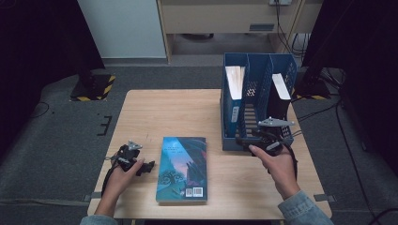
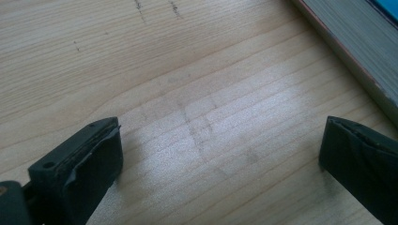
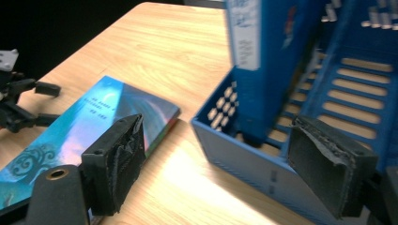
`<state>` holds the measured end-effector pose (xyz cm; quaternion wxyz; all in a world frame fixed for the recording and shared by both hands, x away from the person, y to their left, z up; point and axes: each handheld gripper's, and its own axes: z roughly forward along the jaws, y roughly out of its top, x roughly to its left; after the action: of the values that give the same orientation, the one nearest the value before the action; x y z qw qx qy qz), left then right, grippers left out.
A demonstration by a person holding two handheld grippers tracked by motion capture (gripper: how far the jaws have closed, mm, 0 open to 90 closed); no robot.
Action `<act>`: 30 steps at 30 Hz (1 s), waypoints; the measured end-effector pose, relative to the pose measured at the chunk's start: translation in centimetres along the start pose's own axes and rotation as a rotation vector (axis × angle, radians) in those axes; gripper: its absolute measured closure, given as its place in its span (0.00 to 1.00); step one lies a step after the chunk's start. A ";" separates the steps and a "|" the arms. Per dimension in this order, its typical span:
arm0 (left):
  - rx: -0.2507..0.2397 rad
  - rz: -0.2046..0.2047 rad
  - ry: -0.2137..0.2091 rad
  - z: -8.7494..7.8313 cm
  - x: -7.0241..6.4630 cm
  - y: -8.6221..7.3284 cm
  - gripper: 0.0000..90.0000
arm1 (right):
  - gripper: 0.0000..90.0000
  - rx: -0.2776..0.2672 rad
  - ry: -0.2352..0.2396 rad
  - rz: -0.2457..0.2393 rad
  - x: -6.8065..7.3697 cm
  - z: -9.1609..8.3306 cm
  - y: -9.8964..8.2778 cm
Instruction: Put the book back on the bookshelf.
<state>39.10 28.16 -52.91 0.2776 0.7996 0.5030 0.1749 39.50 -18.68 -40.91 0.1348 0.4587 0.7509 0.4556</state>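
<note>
A book with a blue-green cover [image 1: 182, 168] lies flat on the wooden table [image 1: 178, 112], near the front edge. My left gripper [image 1: 149, 166] rests just left of it, jaws open over bare wood [image 2: 220, 154], with the book's page edge [image 2: 356, 51] to one side. A blue file rack [image 1: 256, 101] stands at the right with a blue book [image 1: 234, 93] upright in its left slot. My right gripper [image 1: 244, 139] hovers at the rack's front left corner [image 3: 244, 154], open [image 3: 220, 154], with nothing between its pads. The flat book [image 3: 94, 126] lies beyond its left jaw.
A second book with a white page edge [image 1: 280, 89] leans in the rack's right slot; the middle slot holds nothing. Dark floor surrounds the table, with a stand base [image 1: 94, 86] at the back left and cables at the right.
</note>
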 end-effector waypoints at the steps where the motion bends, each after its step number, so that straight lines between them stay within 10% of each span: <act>1: -0.001 -0.004 0.004 0.0 0.0 0.0 0.00 | 0.21 0.005 0.004 -0.006 0.4 0.3 -0.2; 15: -0.030 -0.009 0.006 -0.2 -0.5 -0.5 0.00 | 0.21 0.102 0.098 -0.068 4.6 4.0 -3.7; 23: -0.143 -0.060 -0.058 -2.3 -0.7 -0.3 0.11 | 0.28 0.156 0.174 -0.111 6.8 6.0 -6.1; 30: -0.195 -0.019 -0.125 -4.8 -3.5 -0.5 0.17 | 0.33 0.217 0.245 -0.143 8.9 8.2 -7.6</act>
<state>34.59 26.42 -49.46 0.3865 0.7732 0.4731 0.1702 35.49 -8.10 -49.63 0.0242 0.3570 0.8372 0.4136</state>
